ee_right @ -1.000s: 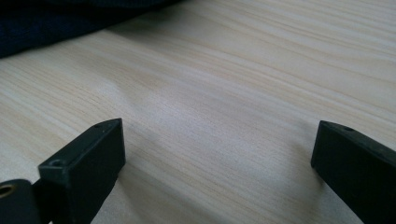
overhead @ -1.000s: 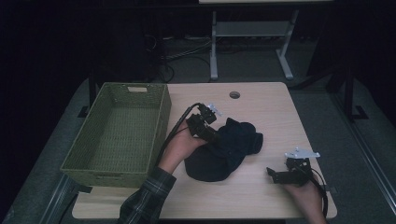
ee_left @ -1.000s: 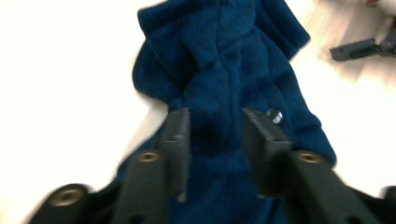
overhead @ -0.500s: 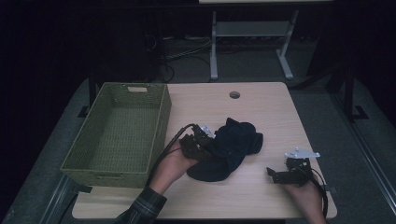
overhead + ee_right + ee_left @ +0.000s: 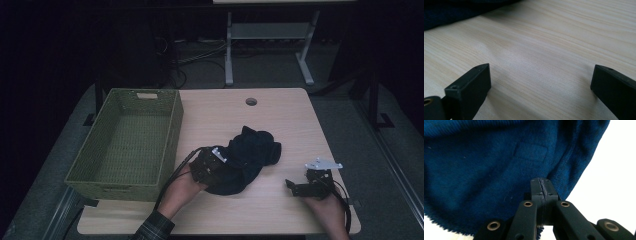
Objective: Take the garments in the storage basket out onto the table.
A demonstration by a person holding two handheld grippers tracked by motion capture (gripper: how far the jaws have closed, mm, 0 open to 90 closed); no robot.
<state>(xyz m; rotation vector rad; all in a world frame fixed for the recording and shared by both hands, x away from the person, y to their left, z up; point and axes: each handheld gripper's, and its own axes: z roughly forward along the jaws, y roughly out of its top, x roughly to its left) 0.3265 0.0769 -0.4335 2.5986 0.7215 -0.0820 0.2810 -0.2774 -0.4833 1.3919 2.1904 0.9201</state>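
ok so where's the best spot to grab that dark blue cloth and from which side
The near-left edge of the dark blue cloth, approached from the basket side. It lies crumpled and flat on the table, so a thin bunched hem is easier to pinch than the thick middle. The left claw is already shut on a fold there; the right claw rests open.

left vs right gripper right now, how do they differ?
The left gripper has its fingers shut, pinching the edge of the dark blue fleece cloth; the right gripper has its fingers wide apart, holding nothing. Left sits at the cloth, right over bare table. Both have black fingers.
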